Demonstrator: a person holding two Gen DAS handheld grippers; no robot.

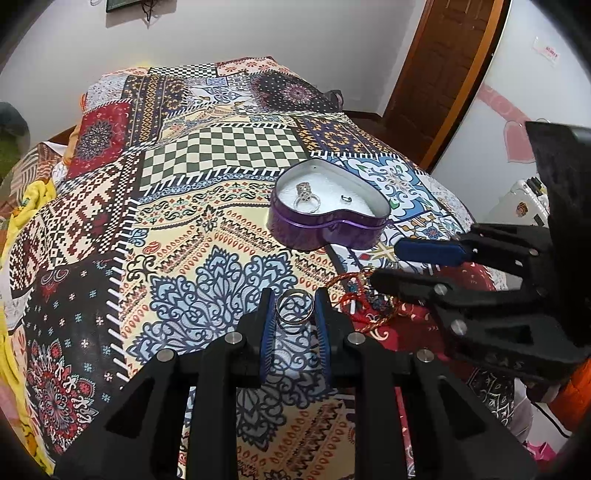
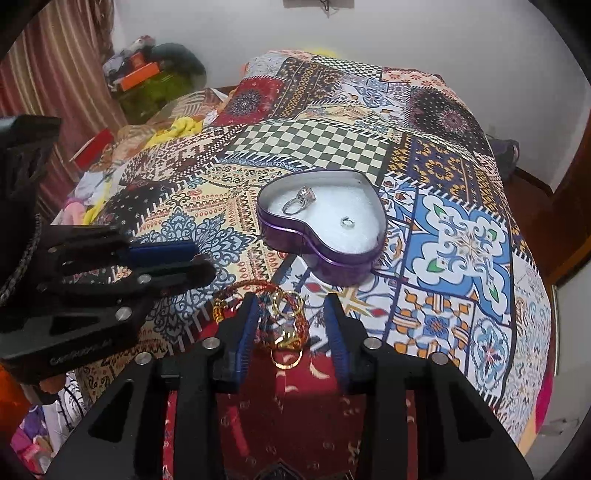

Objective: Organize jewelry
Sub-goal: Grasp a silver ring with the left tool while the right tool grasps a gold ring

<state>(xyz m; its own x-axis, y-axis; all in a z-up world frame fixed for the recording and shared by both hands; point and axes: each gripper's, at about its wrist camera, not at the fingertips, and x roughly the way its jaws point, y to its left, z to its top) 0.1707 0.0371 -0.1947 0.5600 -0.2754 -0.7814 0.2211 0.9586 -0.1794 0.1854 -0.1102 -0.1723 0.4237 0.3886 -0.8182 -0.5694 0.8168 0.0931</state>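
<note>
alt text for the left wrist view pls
The left gripper clamps a silver ring upright between its blue pads above a patchwork bedspread. Beyond it sits an open purple heart-shaped tin holding a stone-set ring and a smaller ring; the right gripper reaches in at right over tangled red-cord jewelry.

A bed (image 1: 192, 192) fills the room, covered by a patchwork-print spread (image 2: 461, 236) of checks, florals and tiles. Plain white walls (image 1: 258, 29) rise behind it. A brown wooden door (image 1: 447, 62) stands at one side, a striped reddish curtain (image 2: 62, 62) at the other, beside a heap of clutter (image 2: 147, 74)
</note>
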